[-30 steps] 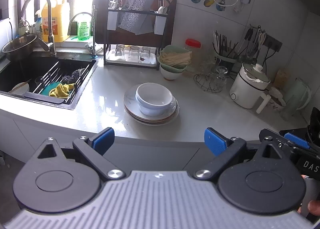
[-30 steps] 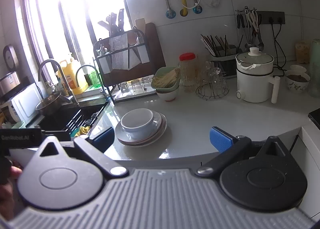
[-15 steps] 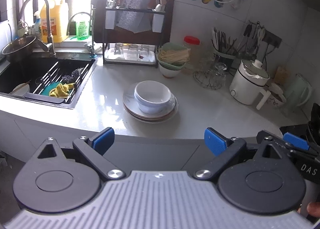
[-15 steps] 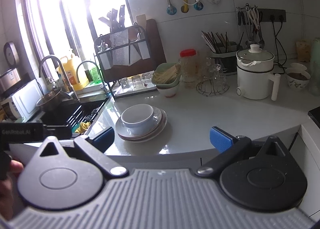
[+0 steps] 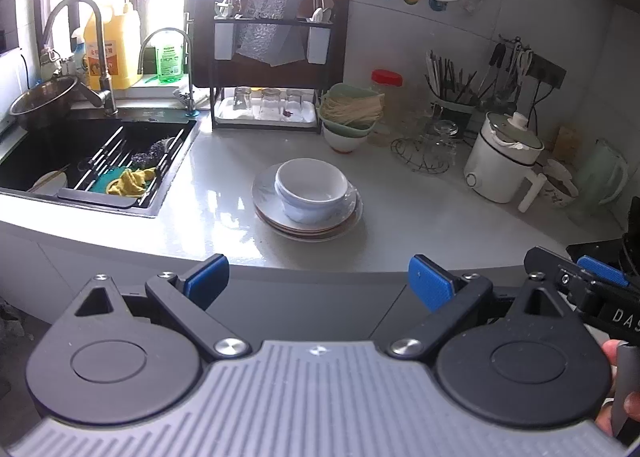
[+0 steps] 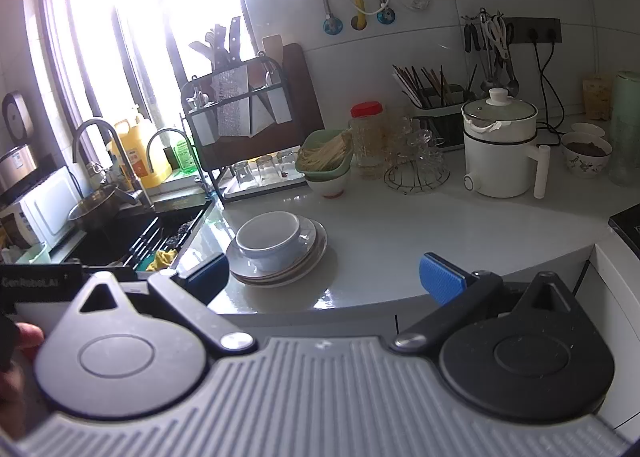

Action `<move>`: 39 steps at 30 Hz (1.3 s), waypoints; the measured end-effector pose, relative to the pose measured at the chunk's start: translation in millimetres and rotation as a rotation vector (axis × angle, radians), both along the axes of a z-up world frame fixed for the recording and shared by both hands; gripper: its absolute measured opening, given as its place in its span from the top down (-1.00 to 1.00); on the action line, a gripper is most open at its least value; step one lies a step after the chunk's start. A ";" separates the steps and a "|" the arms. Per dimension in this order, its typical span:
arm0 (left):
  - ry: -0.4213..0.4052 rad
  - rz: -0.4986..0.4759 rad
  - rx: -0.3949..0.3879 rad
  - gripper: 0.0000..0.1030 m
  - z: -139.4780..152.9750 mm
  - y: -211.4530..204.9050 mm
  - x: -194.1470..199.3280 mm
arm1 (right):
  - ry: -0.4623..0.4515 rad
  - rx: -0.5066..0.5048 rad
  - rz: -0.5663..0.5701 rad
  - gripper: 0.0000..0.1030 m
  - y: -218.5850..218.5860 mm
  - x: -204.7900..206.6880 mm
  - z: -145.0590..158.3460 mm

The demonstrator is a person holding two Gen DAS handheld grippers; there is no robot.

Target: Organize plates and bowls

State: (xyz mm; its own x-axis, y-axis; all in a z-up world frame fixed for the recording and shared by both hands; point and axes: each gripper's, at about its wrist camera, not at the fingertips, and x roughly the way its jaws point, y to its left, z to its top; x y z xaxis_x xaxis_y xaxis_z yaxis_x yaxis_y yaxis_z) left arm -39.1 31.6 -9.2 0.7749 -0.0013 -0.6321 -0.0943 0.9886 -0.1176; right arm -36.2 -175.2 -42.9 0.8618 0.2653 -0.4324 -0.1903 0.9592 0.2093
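Strong daylight pours through the tall back window (image 6: 160, 17), blown out to pure white. It throws glare streaks across the glossy pale grey counter (image 5: 224, 209). Fisheye bending curves the edges, and the right wrist view's corners go soft and dim.

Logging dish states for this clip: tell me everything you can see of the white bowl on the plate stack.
The white bowl is round, deep and glossy, ceramic by its look, with a pale bluish outer wall. It stands upright and looks empty. It rests on top of the stack of plates, slightly off-centre, on the countertop right of the sink. Only the top plate touches it; both grippers are well short of it.
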 end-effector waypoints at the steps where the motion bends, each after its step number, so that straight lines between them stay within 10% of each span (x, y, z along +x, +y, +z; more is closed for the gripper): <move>1: 0.002 0.000 0.000 -0.91 -0.3 0.2 -0.4 | 0.002 -0.002 0.003 -1.00 0.9 0.1 0.1; 39: 0.019 0.047 -0.006 -0.91 -2.5 19.7 3.7 | 0.017 -0.023 0.010 -1.00 14.8 4.1 -3.2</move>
